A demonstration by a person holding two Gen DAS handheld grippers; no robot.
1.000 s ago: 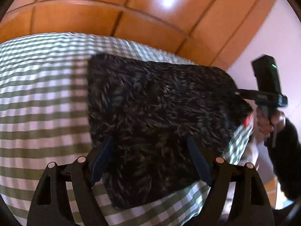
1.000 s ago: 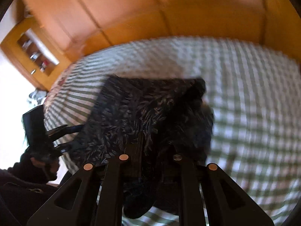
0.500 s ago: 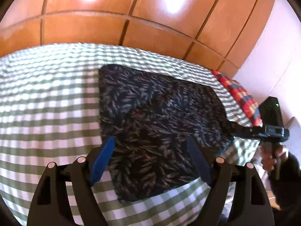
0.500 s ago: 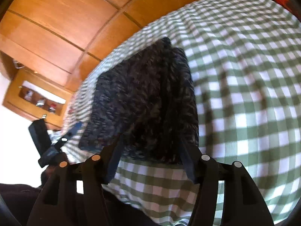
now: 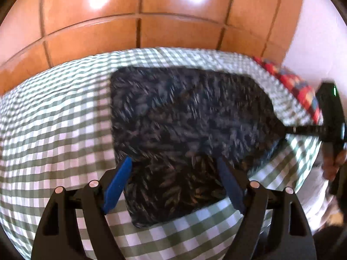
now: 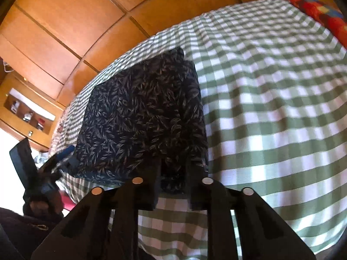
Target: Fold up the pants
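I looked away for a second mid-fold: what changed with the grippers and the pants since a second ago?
The right gripper, shut on cloth a second ago and open half a second ago, has closed again on the near corner of the pants. The bunched cloth it had lifted now lies flat as a folded rectangle. The left gripper stays open over the pants' near edge; the checked bedsheet is unchanged.

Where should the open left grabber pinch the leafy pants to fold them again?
Probably the near left corner of the pants, approached low from the bed's near edge. The cloth lies flat in a folded rectangle, and that corner sits just ahead of the open left gripper. The right gripper already pinches the other near edge.
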